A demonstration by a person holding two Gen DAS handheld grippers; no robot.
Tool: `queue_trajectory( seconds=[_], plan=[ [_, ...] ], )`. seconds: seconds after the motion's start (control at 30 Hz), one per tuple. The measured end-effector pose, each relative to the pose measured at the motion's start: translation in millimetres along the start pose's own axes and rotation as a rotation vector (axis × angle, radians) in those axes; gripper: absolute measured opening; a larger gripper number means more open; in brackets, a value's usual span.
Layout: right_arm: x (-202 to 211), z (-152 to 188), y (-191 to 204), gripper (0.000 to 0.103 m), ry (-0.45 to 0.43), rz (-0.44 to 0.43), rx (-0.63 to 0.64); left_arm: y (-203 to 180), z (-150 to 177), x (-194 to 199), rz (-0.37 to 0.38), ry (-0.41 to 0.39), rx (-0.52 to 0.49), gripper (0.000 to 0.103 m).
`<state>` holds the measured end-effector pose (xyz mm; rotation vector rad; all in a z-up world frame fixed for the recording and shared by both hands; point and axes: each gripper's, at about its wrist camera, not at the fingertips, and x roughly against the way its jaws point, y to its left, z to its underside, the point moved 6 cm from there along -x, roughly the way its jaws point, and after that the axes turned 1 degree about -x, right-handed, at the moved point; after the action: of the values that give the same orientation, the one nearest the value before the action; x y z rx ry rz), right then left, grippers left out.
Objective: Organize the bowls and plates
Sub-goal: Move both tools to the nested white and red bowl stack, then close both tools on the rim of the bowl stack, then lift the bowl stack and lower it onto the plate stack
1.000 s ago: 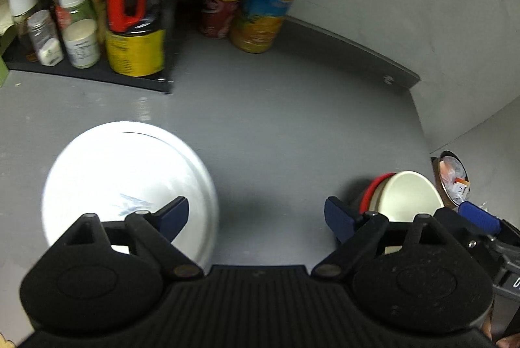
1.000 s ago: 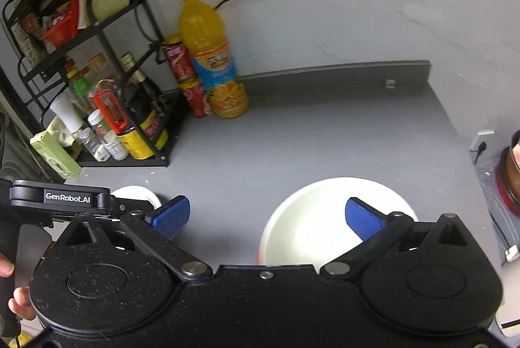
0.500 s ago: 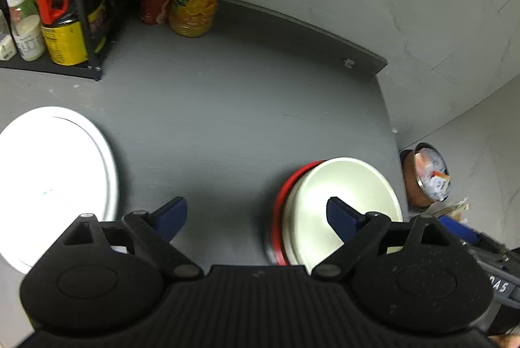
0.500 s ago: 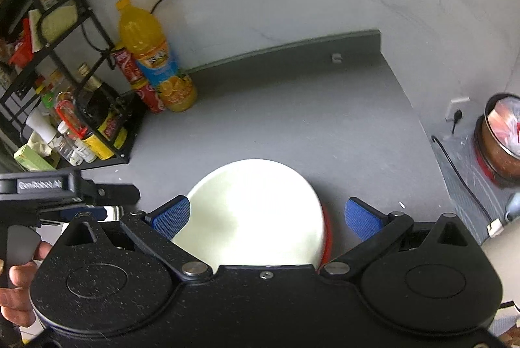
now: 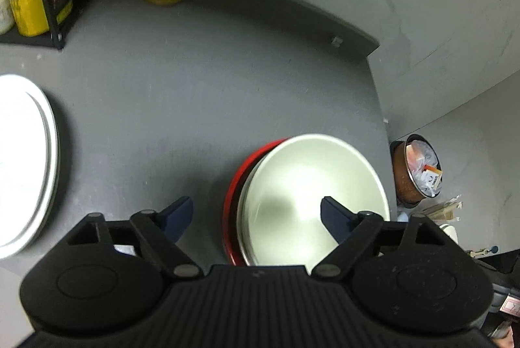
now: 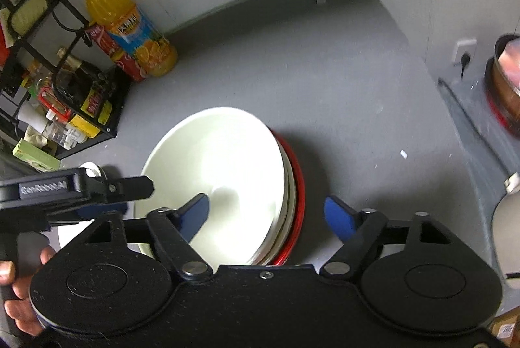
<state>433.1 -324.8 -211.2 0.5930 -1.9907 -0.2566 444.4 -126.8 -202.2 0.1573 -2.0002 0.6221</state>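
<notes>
- We've got a nested stack on the grey counter: cream bowl on top, at least one more pale bowl under it, red bowl at the bottom w/ only its rim showing.
- White plate sits well apart, far left of the counter; looks like a 2nd plate edge under it, can't be sure.
- So sorting looks partly done, imo: bowls grouped, plates grouped. Whether the stacks have a final spot we can't tell.
- Our left gripper hangs over the stack's left rim, jaws apart and just been closing a bit; rim sits between them, pads not pressing.
- Our right gripper straddles the right rim, jaws apart, also just been narrowing; one finger over the bowl's inside, the other outside, no clamp yet.
- Left to do, prob: grip the stack from both sides, move it.
- Bottles and rack at the back aren't part of this.
</notes>
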Motion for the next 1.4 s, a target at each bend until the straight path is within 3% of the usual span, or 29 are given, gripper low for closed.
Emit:
queue_trajectory(
  seconds=[0.47,0.73,0.93,1.4],
  plan=[
    [-44.2,15.0,-15.2,0.037,0.111,0.036,-0.100,23.8,16.4,-49.2,0.005,0.107,0.107,0.029],
    [-46.8,19.3,-12.7,0.028,0.101,0.070,-0.080,25.1,13.0,-64.1,0.022,0.149,0.067,0.029],
    [-42.5,17.7,1.1,0.028,0.077,0.055,-0.063,34.5,15.0,-58.1,0.039,0.158,0.061,0.029],
    [-43.7,1.9,66.7,0.028,0.049,0.001,-0.037,70.2,-21.5,-10.4,0.040,0.080,0.053,0.029]
  ],
)
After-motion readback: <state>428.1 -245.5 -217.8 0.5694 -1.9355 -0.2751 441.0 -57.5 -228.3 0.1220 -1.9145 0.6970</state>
